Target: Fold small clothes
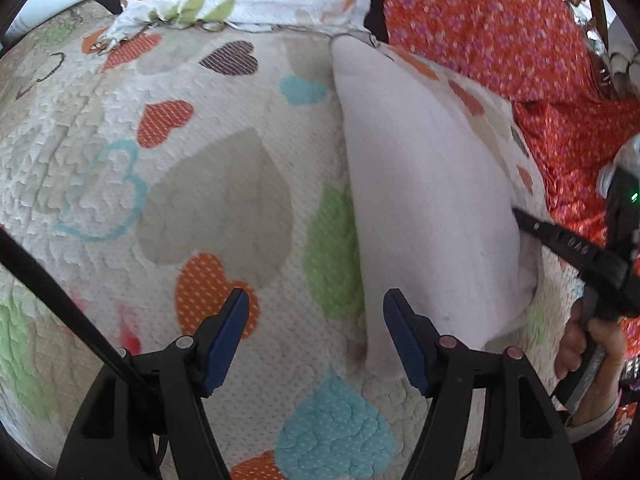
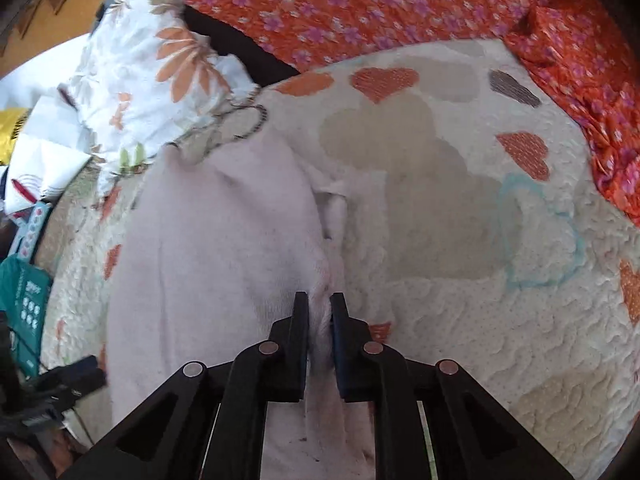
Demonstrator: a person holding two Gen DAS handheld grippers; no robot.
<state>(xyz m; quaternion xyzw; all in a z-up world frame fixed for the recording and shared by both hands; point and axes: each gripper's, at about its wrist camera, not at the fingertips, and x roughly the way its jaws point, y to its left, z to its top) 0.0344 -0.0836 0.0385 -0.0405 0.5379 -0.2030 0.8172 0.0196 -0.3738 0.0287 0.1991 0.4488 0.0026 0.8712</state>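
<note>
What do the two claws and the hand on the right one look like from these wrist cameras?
Both are black plastic frames with round silver pivot pins. The left claw has ribbed blue pads on its fingers and a black cable crossing its lower-left corner. In that view the right claw shows white embossed lettering, a green indicator light above, and a bare hand with a light cuff over a dark sleeve.

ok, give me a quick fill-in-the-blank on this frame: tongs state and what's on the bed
1. The right tongs are shut on the pale pink ____.
2. The left tongs are ____, holding nothing.
3. The quilt under the garment is patterned with ____.
4. The orange blanket carries small purple ____.

Missing words: garment; open; hearts; flowers
</note>
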